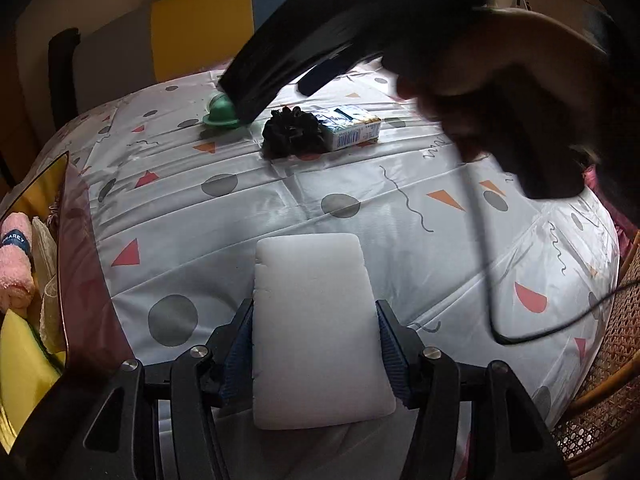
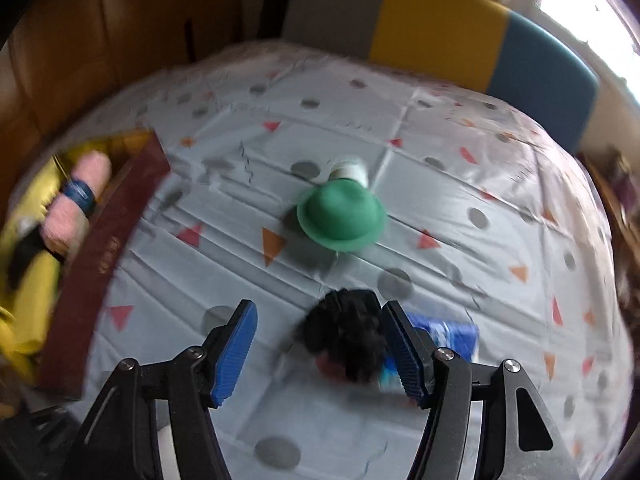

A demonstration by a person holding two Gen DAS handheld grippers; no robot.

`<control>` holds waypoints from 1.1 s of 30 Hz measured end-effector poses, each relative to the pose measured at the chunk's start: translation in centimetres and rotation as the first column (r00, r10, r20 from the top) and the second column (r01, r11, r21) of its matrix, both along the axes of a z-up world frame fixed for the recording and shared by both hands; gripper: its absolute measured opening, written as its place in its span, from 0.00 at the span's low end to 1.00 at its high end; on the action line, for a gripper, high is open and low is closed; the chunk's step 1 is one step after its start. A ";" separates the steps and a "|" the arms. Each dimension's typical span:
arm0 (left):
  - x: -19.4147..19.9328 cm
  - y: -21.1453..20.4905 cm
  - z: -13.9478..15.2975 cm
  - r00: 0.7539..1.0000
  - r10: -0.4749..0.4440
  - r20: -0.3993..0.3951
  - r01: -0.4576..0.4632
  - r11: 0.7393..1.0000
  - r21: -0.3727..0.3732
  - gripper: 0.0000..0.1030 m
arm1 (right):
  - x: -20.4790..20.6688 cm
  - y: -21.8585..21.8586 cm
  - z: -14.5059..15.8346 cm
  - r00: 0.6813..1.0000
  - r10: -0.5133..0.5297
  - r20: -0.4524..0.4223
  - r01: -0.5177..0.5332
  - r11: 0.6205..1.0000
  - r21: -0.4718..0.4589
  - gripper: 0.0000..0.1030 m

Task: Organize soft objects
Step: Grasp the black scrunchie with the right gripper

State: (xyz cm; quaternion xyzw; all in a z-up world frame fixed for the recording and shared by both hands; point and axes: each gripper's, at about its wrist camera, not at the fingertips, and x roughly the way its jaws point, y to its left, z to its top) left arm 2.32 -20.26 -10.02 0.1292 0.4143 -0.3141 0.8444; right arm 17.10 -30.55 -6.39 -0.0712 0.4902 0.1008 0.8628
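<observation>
White foam sponge (image 1: 316, 328) sits pinched in the left gripper (image 1: 316, 344), box (image 1: 68, 280) at 9 o'clock. Squishy and light, so its mid-sides suit. Right gripper (image 2: 320, 344) is open, nothing gripped; fluffy black scrunchie (image 2: 344, 332) between the pads, green hat (image 2: 342, 216) at 12.

Bench (image 1: 360, 184) covered with white cloth printed with grey dots, orange and red triangles, squiggles. Lying on it: green hat-shaped item (image 2: 341, 216), black scrunchie (image 1: 292, 130) touching blue-white packet (image 1: 352, 128), dark red box (image 2: 104, 248) at left edge.
</observation>
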 end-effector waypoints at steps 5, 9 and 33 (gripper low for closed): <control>-0.1 0.3 0.0 1.000 0.003 -0.010 -0.003 1.000 -0.021 0.57 | 2.0 -0.5 -3.8 0.992 -0.031 -0.120 0.031 0.999 0.005 0.32; -0.4 0.3 0.1 1.000 0.007 -0.001 -0.007 1.000 -0.023 0.57 | 0.7 -1.6 -3.2 0.987 -0.055 -0.150 0.069 0.994 0.090 0.15; -0.7 0.2 0.8 0.999 0.036 -0.028 -0.035 0.999 0.034 0.55 | -10.4 -3.2 -3.8 0.991 -0.056 -0.122 0.077 0.981 0.177 0.17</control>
